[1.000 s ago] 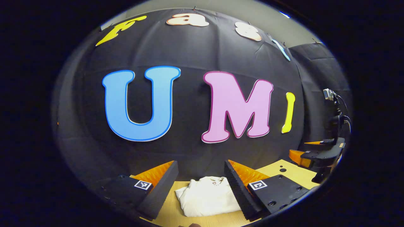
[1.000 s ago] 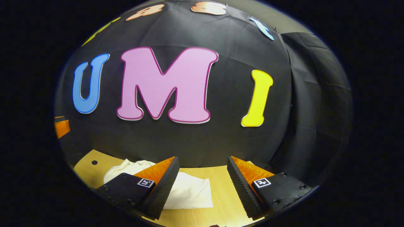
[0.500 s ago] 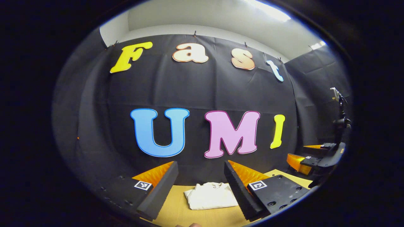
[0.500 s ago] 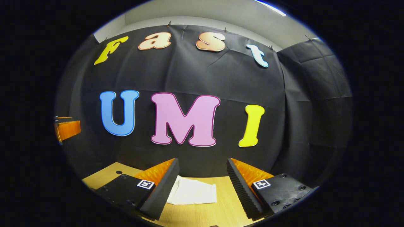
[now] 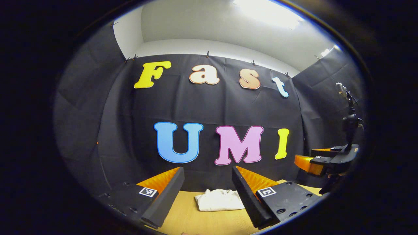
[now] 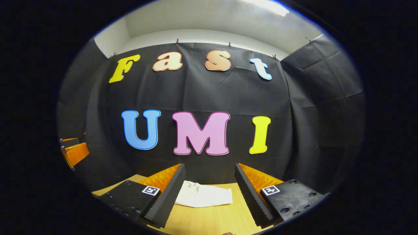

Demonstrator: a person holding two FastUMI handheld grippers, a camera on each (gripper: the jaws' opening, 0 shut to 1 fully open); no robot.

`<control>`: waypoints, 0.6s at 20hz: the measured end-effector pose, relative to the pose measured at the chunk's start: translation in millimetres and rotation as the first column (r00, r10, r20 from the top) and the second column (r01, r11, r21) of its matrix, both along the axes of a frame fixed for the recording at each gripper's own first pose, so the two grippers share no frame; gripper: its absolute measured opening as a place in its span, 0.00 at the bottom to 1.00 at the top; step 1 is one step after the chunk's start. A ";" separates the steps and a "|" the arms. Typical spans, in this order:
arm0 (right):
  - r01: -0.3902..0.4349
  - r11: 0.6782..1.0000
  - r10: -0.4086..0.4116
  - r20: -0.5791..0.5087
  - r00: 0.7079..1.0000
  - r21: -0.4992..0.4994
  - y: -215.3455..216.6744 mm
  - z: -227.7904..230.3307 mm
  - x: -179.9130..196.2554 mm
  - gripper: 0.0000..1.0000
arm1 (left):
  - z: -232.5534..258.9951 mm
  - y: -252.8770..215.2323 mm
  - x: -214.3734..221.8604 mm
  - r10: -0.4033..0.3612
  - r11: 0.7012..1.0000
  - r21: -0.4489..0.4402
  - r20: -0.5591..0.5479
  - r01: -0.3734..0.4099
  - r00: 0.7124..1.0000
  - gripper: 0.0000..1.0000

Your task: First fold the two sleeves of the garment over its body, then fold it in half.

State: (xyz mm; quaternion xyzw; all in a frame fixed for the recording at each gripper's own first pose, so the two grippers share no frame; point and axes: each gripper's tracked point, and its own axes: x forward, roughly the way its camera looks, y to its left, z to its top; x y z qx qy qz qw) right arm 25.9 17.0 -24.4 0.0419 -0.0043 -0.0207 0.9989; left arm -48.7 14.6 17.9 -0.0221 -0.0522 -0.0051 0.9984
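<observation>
The white garment (image 5: 219,200) lies folded into a small flat bundle on the wooden table (image 5: 202,222), far from both grippers. In the left gripper view my left gripper (image 5: 207,195) is open, raised well back from the bundle, nothing between its fingers. The right gripper (image 5: 321,160) also appears there at the far right, held above the table. In the right gripper view the garment (image 6: 204,196) sits ahead and slightly left, and my right gripper (image 6: 209,195) is open and empty. The left gripper (image 6: 73,151) shows at the left edge.
The booth's black cloth wall stands close behind the table's far edge. A camera on a black stand (image 5: 349,120) rises at the right. Bare wooden tabletop (image 6: 212,218) lies between the grippers and the garment.
Both grippers have pulled back and up from the folded garment, which now looks smaller and farther. More of the wall and ceiling has come into sight. The garment itself has not moved.
</observation>
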 end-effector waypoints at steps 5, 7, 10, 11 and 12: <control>-0.034 0.998 0.032 -0.032 0.999 -0.057 11.2 -33.4 -39.1 0.96 | -55.1 -1.7 -27.8 0.006 1.000 0.014 -0.121 -0.004 0.993 0.95; -0.055 0.997 0.051 -0.078 0.996 -0.053 11.2 -48.9 -42.7 0.96 | -62.5 -0.8 -26.9 0.014 1.000 0.024 -0.156 -0.010 0.988 0.96; -0.051 0.998 0.048 -0.098 0.994 -0.034 8.0 -50.4 -38.0 0.96 | -58.7 -1.9 -23.5 0.006 1.000 0.028 -0.148 -0.002 0.989 0.95; -0.052 0.998 0.049 -0.096 0.994 -0.030 7.5 -49.6 -37.1 0.96 | -59.7 -2.4 -22.6 0.003 1.000 0.026 -0.145 0.001 0.989 0.95; -0.052 0.998 0.049 -0.091 0.995 -0.033 8.5 -47.5 -36.0 0.96 | -58.4 -3.6 -21.5 -0.004 1.000 0.024 -0.141 0.007 0.990 0.95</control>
